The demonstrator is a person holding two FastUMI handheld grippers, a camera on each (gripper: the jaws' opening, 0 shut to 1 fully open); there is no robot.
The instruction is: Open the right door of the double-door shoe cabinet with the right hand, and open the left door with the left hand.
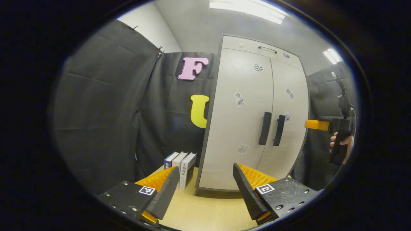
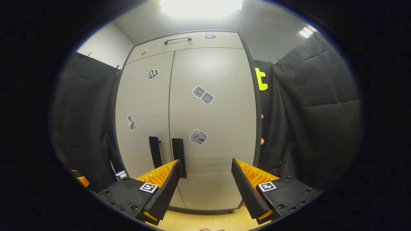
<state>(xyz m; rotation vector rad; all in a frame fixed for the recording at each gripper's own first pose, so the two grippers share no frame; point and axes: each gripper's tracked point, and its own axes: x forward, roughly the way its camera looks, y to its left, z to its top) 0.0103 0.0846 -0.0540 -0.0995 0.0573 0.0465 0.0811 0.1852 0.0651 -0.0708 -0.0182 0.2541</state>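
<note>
A pale double-door shoe cabinet [image 1: 244,106] stands on the wooden table, both doors closed. Its left door handle [image 1: 265,128] and right door handle [image 1: 279,130] are dark vertical bars side by side at the middle seam. My left gripper [image 1: 205,175] is open, well short of the cabinet and left of the handles. In the right gripper view the cabinet [image 2: 205,122] looms close, with the left handle [image 2: 155,151] and right handle [image 2: 178,150] low and left of centre. My right gripper [image 2: 205,168] is open, facing the right door, its left finger overlapping the right handle's lower end.
Three books [image 1: 181,165] stand upright on the table [image 1: 205,208] left of the cabinet. A drawer with a metal handle [image 1: 267,49] tops the cabinet. At the right of the left gripper view, a hand [image 1: 342,144] holds the other gripper. Black cloth walls surround the booth.
</note>
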